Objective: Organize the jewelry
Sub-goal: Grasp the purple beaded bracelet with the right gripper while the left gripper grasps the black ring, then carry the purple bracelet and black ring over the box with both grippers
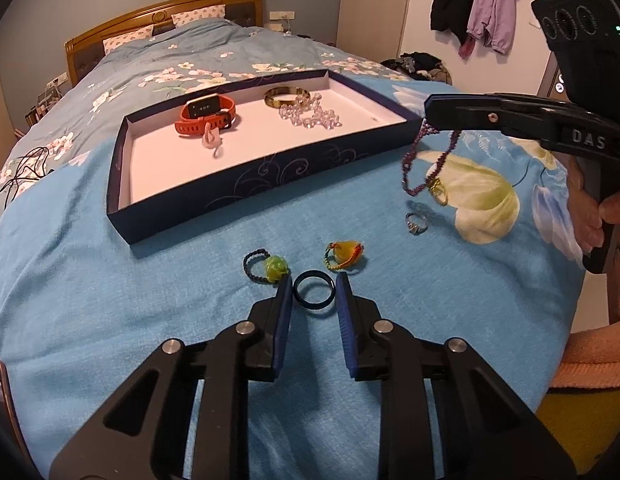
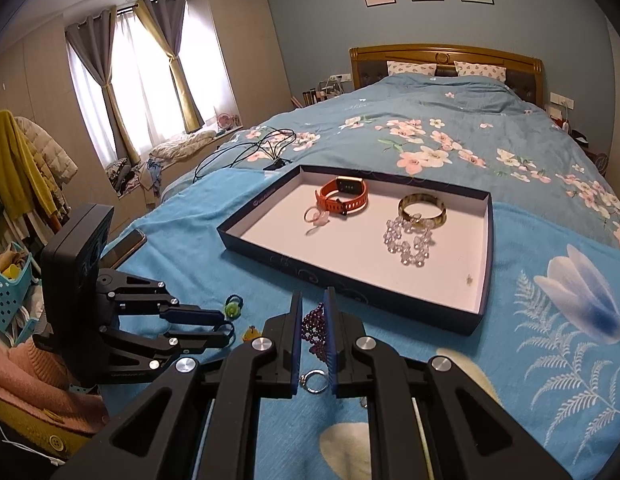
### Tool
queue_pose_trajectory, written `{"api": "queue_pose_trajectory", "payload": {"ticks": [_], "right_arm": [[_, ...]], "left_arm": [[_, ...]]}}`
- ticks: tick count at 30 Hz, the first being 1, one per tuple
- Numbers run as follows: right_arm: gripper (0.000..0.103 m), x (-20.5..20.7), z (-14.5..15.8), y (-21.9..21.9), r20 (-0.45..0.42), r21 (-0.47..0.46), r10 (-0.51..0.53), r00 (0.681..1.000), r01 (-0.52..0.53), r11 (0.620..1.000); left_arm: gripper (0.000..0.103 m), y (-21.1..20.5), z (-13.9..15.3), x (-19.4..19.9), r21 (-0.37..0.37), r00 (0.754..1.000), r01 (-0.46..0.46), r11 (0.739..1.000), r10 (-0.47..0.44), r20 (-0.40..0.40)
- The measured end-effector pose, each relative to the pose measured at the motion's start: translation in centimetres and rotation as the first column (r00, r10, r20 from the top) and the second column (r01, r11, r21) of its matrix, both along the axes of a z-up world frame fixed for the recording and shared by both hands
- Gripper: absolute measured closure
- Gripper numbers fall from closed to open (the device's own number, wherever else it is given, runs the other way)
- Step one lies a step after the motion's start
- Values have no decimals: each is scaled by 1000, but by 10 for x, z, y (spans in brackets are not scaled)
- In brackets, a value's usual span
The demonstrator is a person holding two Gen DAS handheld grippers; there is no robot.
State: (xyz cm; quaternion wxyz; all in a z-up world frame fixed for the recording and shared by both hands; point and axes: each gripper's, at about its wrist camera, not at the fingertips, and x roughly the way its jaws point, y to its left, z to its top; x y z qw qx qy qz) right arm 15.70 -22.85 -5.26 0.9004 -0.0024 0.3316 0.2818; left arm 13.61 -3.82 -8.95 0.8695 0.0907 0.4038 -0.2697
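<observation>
At the bottom centre of the left wrist view, the left gripper (image 1: 310,296) stands parted around a dark smooth ring (image 1: 313,290) lying flat on the fuzzy blue blanket (image 1: 149,300), holding nothing yet; closing on it looks like its next move. At the right edge, the right gripper (image 1: 430,114) is pinched on a purple beaded bracelet (image 1: 416,160) that dangles clear of the blanket, probably bound for the tray. Beyond, upper centre, the shallow navy tray (image 1: 197,190) already holds a rubbery orange watch (image 1: 207,117), a glossy bangle and clear beads.
</observation>
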Motion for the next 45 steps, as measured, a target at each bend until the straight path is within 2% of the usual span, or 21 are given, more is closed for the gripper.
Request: {"api": "queue_pose_trajectory", "payload": {"ticks": [10, 16, 24, 32, 45], "right_arm": [[94, 11, 17, -4, 44, -7, -5, 999, 5, 1000], [94, 27, 27, -3, 63, -1, -4, 998, 4, 1000], [94, 58, 25, -6, 34, 42, -29, 999, 27, 999], [94, 81, 19, -5, 5, 48, -39, 999, 39, 998], [94, 109, 5, 4, -50, 40, -25, 998, 27, 999]], "left_arm": [[81, 9, 31, 6, -60, 998, -2, 998, 6, 61], [81, 14, 48, 23, -66, 994, -27, 997, 34, 102], [81, 18, 60, 55, -77, 991, -63, 995, 72, 113], [81, 9, 55, 79, -47, 990, -84, 995, 89, 109], [81, -3, 32, 117, -1, 993, -108, 994, 108, 52]]}}
